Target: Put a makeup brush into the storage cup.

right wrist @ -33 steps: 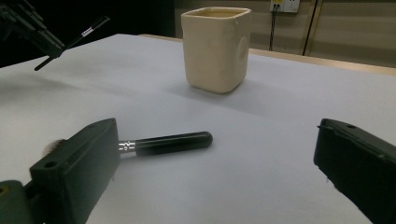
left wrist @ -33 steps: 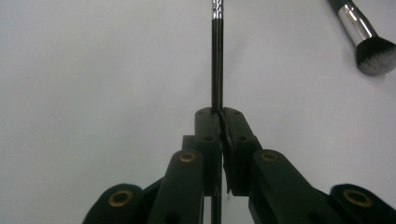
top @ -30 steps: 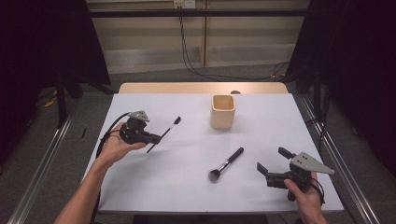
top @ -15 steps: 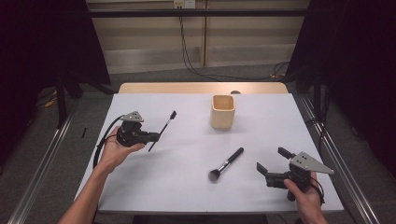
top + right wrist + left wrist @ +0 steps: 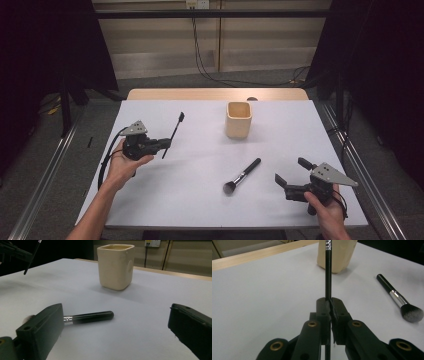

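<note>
**Left tool pinches a thin black brush above the surface; right tool rests spread near a makeup brush**

The left tool (image 5: 167, 143), held in a person's left hand (image 5: 122, 167) over the left side of the white surface (image 5: 200, 210), has its jaws pressed together on a thin black brush (image 5: 173, 135). In the left gripper view the thin brush's handle (image 5: 328, 272) rises straight out from between the closed jaws, and in the high view it slants up and away toward the far edge, clear of the surface.

The right tool (image 5: 290, 172), held in the right hand (image 5: 327, 212) at the near right corner, has its jaws spread wide with nothing between them. In the right gripper view, a black makeup brush (image 5: 88, 317) lies flat just beyond the jaws, its bristle end partly hidden behind one jaw.

In the high view the makeup brush (image 5: 243, 175) lies near the middle of the surface, between the two tools, bristles toward the person. A cream square cup (image 5: 238, 119) stands upright farther back, well apart from both tools. Nothing stands between the left tool and the cup.
</note>
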`<act>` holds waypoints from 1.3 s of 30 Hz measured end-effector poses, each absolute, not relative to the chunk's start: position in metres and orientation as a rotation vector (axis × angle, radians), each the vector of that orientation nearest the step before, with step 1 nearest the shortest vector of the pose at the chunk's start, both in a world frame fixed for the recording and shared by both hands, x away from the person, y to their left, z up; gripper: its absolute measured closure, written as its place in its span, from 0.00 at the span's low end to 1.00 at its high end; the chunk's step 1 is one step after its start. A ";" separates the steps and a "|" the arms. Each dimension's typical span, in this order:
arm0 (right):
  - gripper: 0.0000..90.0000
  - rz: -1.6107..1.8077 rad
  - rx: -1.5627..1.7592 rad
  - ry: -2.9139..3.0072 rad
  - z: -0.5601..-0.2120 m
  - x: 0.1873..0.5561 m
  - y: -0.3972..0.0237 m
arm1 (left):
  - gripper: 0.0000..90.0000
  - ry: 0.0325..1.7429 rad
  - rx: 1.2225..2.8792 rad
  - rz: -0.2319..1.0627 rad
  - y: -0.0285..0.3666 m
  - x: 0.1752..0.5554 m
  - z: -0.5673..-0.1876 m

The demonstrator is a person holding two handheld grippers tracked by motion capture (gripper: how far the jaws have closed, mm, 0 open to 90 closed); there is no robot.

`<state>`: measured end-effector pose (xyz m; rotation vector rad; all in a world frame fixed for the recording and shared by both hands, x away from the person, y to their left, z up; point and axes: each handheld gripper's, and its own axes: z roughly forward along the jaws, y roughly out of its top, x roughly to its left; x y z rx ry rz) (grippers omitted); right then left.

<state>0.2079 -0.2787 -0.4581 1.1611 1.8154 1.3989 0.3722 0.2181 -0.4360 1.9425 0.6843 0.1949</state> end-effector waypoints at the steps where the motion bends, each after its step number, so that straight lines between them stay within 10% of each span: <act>1: 0.00 1.398 1.164 1.813 -0.458 0.208 -0.278 | 0.95 0.683 1.930 0.196 0.219 0.372 -0.437; 39: 0.00 1.501 1.096 1.836 -0.451 0.213 -0.263 | 0.95 0.633 1.802 0.155 0.198 0.318 -0.438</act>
